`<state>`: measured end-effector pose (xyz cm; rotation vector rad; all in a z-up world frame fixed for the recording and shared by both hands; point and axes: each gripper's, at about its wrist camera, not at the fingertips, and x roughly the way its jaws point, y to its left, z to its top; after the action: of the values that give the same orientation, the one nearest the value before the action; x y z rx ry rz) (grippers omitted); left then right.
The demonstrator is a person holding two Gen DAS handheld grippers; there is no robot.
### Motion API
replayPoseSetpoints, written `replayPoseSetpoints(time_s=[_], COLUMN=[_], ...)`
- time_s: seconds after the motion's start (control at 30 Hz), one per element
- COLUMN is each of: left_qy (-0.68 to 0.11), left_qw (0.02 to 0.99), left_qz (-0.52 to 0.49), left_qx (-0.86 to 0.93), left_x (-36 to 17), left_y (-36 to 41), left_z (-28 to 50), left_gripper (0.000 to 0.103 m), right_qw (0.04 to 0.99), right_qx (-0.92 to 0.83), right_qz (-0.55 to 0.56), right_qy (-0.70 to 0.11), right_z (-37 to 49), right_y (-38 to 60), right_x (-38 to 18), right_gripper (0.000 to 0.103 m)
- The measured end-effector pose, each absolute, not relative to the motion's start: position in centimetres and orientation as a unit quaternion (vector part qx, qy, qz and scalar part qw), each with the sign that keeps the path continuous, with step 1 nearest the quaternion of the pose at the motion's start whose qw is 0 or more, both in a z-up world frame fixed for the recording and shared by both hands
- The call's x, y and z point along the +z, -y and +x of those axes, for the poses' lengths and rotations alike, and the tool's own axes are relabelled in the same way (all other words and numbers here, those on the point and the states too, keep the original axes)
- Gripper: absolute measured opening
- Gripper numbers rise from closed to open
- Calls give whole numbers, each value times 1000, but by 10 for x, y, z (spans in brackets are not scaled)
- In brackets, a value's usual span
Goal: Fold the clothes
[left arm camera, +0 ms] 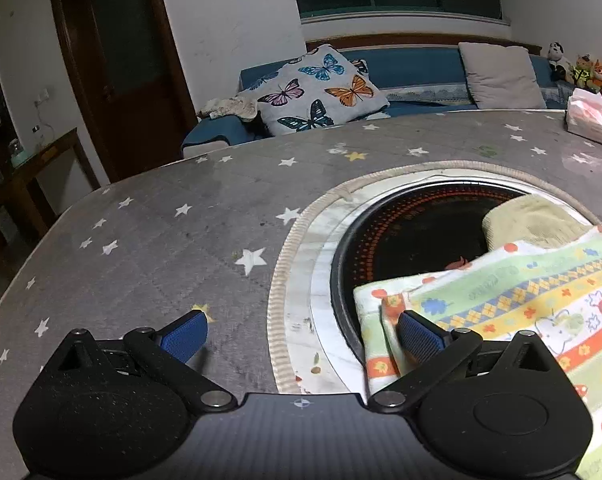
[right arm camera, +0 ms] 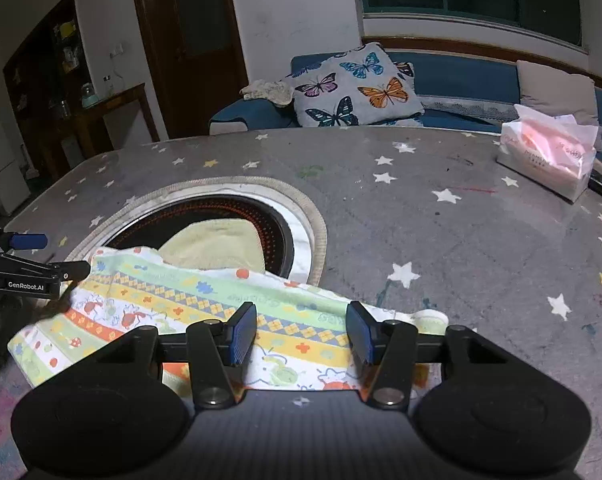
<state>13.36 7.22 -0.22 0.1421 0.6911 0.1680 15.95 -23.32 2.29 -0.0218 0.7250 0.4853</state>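
Right wrist view shows the table point(right arm camera: 441, 240), covered by a grey cloth with stars, filling most of the scene, with a blue sofa point(right arm camera: 461, 76) behind it. A round black heater point(right arm camera: 269, 228) is sunk into the tabletop. The patterned cloth point(right arm camera: 205, 300) lies flat, partly over the heater's near side and partly on the table, with a pale yellow cloth point(right arm camera: 217, 244) tucked under its far edge. A butterfly pillow point(right arm camera: 353, 88) rests on the sofa, and a tissue pack point(right arm camera: 549, 156) sits at the table's far right. The right gripper point(right arm camera: 301, 338) hovers over the patterned cloth, fingers spread wide and holding nothing. The left gripper point(left arm camera: 301, 332) is also wide apart, one finger over the cloth's corner, the other over bare table.
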Motion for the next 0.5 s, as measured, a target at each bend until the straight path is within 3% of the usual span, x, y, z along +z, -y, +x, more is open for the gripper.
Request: replayPoseSetpoints(time_s=[0.5], left_qy=[-321], left_qw=[944], left_qz=[74], left_qx=[-2], left_x=[10], left_y=[-23], left_z=[157], left_gripper=[103], right_qw=[902], right_qx=[245], right_qz=[-22], right_qy=[-354], right_z=[163], right_y=[223], right_x=[20], right_gripper=[54])
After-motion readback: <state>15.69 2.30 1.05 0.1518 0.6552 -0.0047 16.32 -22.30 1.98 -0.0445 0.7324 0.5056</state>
